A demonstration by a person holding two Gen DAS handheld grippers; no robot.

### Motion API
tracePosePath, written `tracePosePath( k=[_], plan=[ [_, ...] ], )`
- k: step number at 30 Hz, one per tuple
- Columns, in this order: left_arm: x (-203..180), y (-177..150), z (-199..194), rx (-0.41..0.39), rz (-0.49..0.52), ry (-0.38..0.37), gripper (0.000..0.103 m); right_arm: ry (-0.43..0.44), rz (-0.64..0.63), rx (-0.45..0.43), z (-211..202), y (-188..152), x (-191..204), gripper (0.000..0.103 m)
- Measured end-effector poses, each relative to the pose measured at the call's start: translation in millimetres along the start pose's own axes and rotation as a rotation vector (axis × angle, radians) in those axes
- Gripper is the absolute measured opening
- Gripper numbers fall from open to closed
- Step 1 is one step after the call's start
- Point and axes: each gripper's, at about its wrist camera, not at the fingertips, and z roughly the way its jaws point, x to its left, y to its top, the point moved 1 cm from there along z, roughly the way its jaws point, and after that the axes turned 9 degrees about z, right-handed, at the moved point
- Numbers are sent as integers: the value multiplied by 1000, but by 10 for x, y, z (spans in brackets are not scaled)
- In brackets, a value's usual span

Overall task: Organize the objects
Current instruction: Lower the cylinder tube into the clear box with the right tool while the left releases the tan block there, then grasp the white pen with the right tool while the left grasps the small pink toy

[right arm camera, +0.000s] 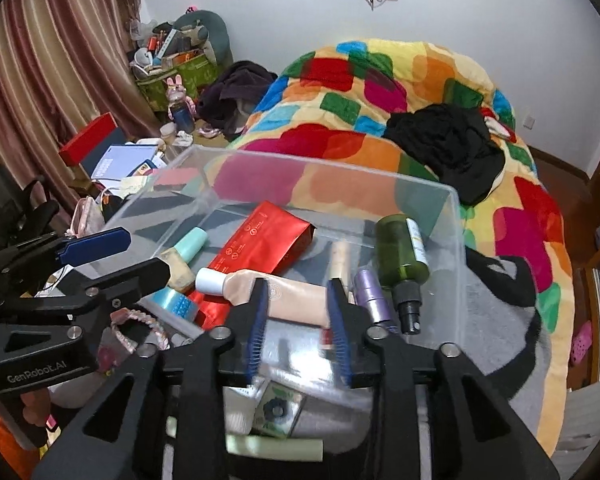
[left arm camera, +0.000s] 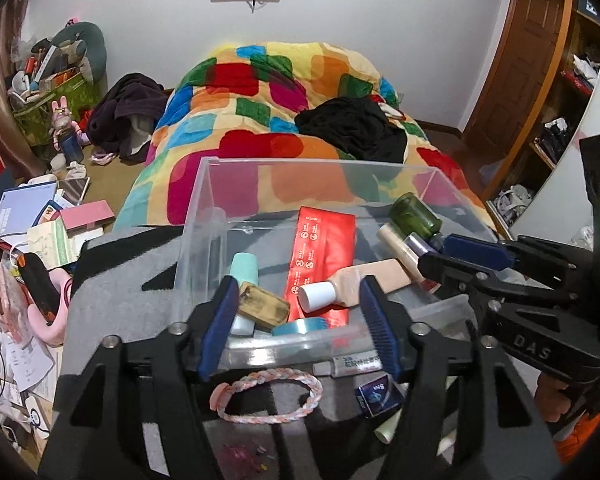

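A clear plastic bin [left arm camera: 204, 216] [right arm camera: 456, 248] stands on a grey and black blanket [left arm camera: 112, 280] on the bed. Inside lie a red pouch [left arm camera: 324, 248] [right arm camera: 260, 240], a beige tube with a white cap [left arm camera: 340, 288] [right arm camera: 292, 296], a green spray bottle [right arm camera: 404, 256], a purple bottle [right arm camera: 370, 292], a mint-capped bottle [left arm camera: 244, 268] and a tape roll [left arm camera: 300, 326]. My left gripper [left arm camera: 298, 326] [right arm camera: 146, 254] hangs open over the near rim. My right gripper [right arm camera: 299, 320] [left arm camera: 456, 258] is open just before the beige tube, gripping nothing. A braided bracelet [left arm camera: 268, 396] and a small blue box [left arm camera: 380, 396] lie outside the bin.
A bright patchwork duvet [left arm camera: 260, 112] with black clothes [left arm camera: 356, 128] fills the bed behind the bin. Books and boxes [left arm camera: 40, 216] are piled at the left by a curtain [right arm camera: 52, 80]. A wooden wardrobe [left arm camera: 532, 80] stands at the right.
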Motion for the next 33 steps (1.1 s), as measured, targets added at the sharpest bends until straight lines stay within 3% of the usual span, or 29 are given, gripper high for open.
tracePosePath(
  k=[1,4,6,15,20,28,33],
  plan=[
    [-12,-16,-36,-7,3,-8,63,-5,-1,-4,-50,-17,-4,47],
    [-61,-105,-146,-30,13,-20,63,-5,11,-34,-204,-81,-20,53],
    [-104,-154,-224,-41,34,13,65,-7,17,-50,-299,-131,-26,53],
    [-99,-376,-458,-58,37,29,75,4,47,-63,-516,-375,-87,54],
    [-55,-540,-457,-23,50,27,75,7,52,-44,-537,-526,-129,55],
    [42,-965,-357,53,33,42,75,-19,7,20,-462,-895,-180,78],
    [115,-1169,-252,97,5,50,73,-27,-41,45,-423,-1055,-143,82]
  ],
)
